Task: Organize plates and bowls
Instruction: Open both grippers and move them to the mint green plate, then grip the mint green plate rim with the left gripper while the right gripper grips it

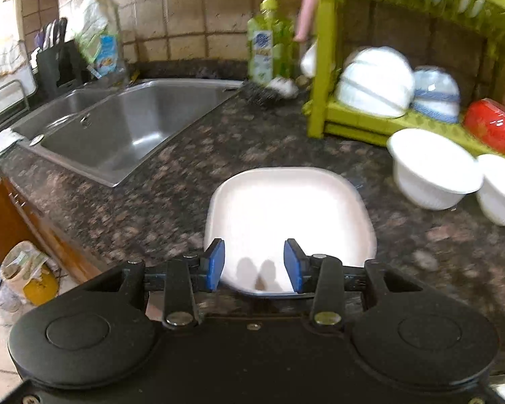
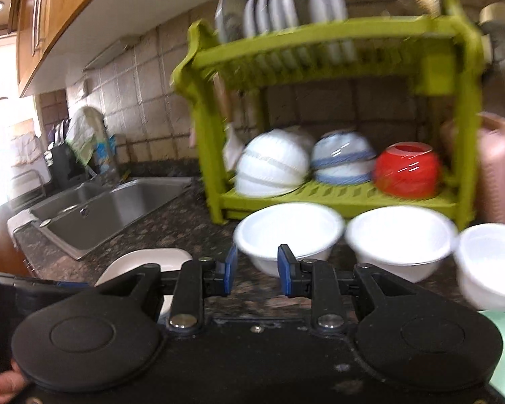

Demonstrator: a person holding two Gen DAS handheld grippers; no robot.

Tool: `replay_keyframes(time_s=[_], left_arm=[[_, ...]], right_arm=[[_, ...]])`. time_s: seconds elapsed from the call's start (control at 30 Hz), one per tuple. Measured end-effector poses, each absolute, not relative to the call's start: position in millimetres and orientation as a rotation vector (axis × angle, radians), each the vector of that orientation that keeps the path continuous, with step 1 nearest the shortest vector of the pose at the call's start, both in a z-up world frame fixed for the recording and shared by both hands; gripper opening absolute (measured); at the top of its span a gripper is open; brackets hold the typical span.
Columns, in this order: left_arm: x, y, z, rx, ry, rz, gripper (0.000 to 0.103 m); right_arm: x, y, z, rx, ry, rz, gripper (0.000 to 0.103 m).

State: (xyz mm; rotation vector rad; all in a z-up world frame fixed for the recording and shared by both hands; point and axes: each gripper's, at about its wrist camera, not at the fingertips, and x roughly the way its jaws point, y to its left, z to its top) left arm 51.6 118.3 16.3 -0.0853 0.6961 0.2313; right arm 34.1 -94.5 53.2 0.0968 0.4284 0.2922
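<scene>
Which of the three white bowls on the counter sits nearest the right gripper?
The leftmost white bowl, just beyond the right gripper; the other two bowls stand off to its right.

The left gripper [image 1: 254,266] was a matte black plastic body with two large round discs at its sides, two black link arms fastened by shiny silver pivot bolts, a small screw at centre, and jaws faced with blue rubber pads [image 1: 216,264]. The right gripper [image 2: 254,269] was the same build: black shell, round discs, silver bolts, blue-padded jaws, with pale specks scattered on its top. A fingertip [image 2: 3,383] showed at its lower left edge.
</scene>
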Motion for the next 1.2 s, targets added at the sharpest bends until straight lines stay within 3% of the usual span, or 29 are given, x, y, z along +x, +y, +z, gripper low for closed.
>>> replay_keyframes(time_s=[0.27, 0.53, 0.77, 1.07, 1.13, 1.2], left_arm=[[45, 43, 33, -0.016, 0.653, 0.025, 0.049], [45, -36, 40, 0.029, 0.663, -0.159, 0.056], [59, -92, 37, 0.048, 0.71, -0.247, 0.056], [72, -119, 14, 0.069, 0.799, -0.341, 0.05], [73, -121, 12, 0.066, 0.801, -0.349, 0.05], [75, -125, 14, 0.07, 0.806, -0.365, 0.049]], right_arm=[[-3, -182, 69, 0.162, 0.339, 0.056, 0.042], [-21, -269, 64, 0.226, 0.337, -0.219, 0.044], [-15, -314, 40, 0.311, 0.518, -0.283, 0.046], [-11, -304, 25, 0.282, 0.629, -0.228, 0.046], [-9, -304, 22, 0.258, 0.647, -0.25, 0.036], [-8, -306, 19, 0.251, 0.668, -0.267, 0.033]])
